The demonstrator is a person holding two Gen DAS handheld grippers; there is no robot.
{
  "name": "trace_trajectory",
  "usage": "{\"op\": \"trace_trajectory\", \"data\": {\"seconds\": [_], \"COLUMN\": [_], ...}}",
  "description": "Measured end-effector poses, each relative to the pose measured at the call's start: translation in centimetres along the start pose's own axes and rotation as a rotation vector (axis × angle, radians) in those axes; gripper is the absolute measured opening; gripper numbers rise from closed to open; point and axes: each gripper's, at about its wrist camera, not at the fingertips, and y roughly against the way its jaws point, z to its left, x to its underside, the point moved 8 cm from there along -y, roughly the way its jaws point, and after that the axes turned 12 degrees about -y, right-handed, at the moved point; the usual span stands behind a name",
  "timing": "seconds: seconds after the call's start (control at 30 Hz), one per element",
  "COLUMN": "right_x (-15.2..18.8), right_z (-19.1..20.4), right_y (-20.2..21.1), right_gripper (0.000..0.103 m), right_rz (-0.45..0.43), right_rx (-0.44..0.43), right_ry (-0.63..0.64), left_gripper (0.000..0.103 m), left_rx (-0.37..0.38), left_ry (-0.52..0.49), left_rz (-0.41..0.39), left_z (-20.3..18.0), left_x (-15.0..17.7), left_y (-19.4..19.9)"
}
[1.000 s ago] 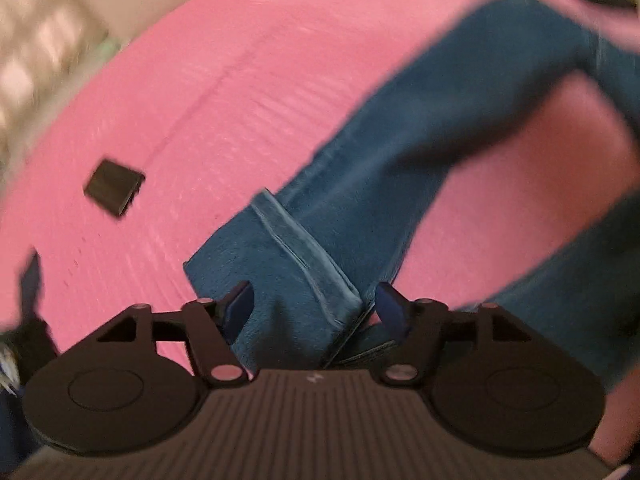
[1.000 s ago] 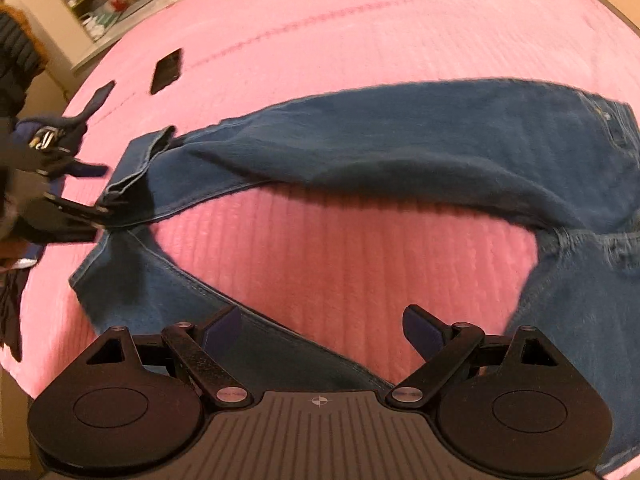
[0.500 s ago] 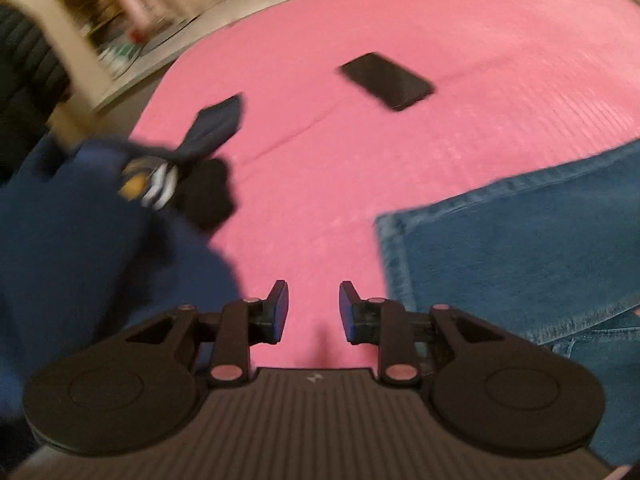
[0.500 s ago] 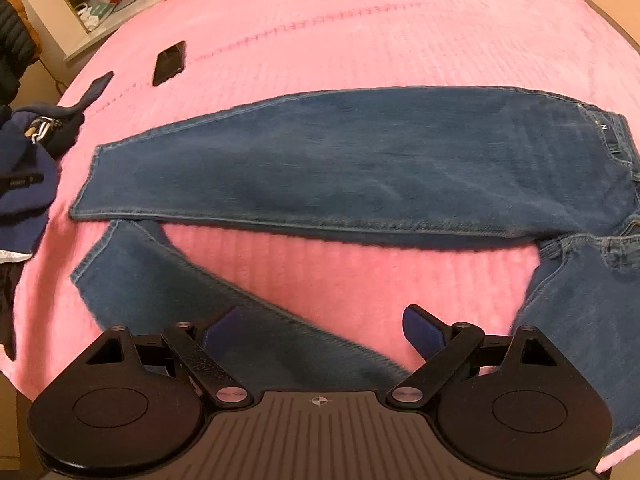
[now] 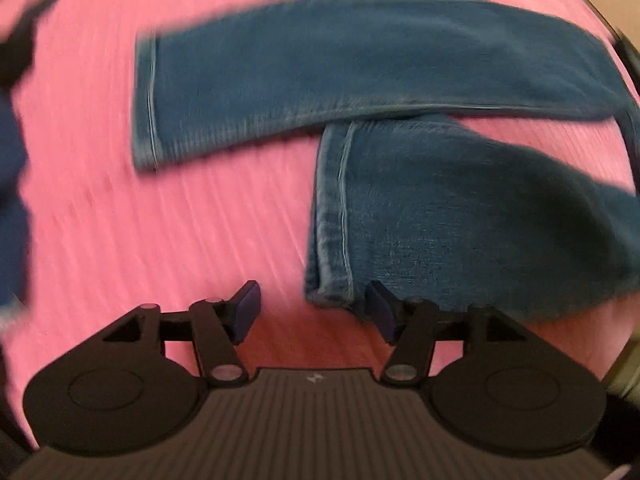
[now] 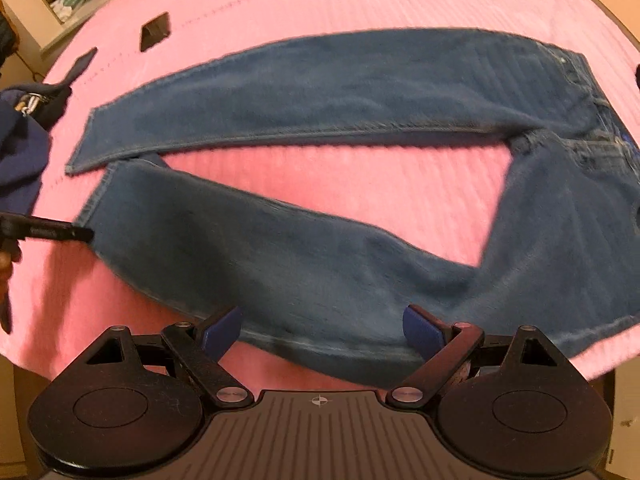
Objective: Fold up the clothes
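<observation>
The jeans (image 6: 360, 128) lie spread on the pink bed (image 6: 360, 4), waistband toward its right edge, both legs running toward the left edge. The far leg (image 5: 360, 80) lies flat and straight. The near leg (image 5: 460, 216) splays away from it along the near edge, with a wedge of pink showing between the two; only near the hems do they overlap.

The left gripper (image 5: 312, 312) hangs just off the near leg's hem (image 5: 332, 216), its jaws apart with nothing pinched; one pad sits beside the hem corner, not on it. The right gripper (image 6: 320, 330) hovers over the near leg's lower edge, jaws spread wide and empty.

By my reading, folding has barely begun: the jeans are laid out, but the legs are not yet stacked, and no lengthwise fold is made. What remains is bringing the near leg onto the far one, then folding hem toward waist.

A phone (image 6: 154, 32) and dark clothes (image 6: 24, 144) sit near the far left corner.
</observation>
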Motion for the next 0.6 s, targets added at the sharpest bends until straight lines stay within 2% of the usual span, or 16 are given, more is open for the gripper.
{"op": "trace_trajectory", "data": {"seconds": [0.03, 0.17, 0.33, 0.4, 0.53, 0.6], "right_x": [-0.2, -1.3, -2.1, -1.9, -1.5, -1.3], "right_z": [-0.8, -4.0, -8.1, -9.4, -10.3, -10.0], "right_y": [0.2, 1.2, 1.9, 1.9, 1.9, 2.0], "right_gripper": [0.091, 0.091, 0.091, 0.091, 0.091, 0.091], "right_rz": [-0.003, -0.017, -0.026, -0.014, 0.004, 0.005], "right_rx": [0.0, -0.002, 0.001, 0.008, 0.0, -0.004], "right_ry": [-0.006, -0.034, -0.08, -0.088, -0.078, -0.065], "left_gripper": [0.024, 0.023, 0.023, 0.024, 0.029, 0.027], "left_rx": [0.021, -0.047, -0.119, -0.13, -0.127, -0.217], "left_ry": [0.027, 0.04, 0.157, 0.187, 0.181, 0.137], "left_rz": [-0.003, -0.038, -0.008, 0.067, 0.242, 0.267], "left_z": [-0.2, -1.1, -2.7, -3.9, -6.0, -5.3], "left_x": [0.1, 1.3, 5.8, 8.6, 13.1, 13.2], "left_y": [0.2, 5.1, 11.1, 10.6, 8.3, 8.7]}}
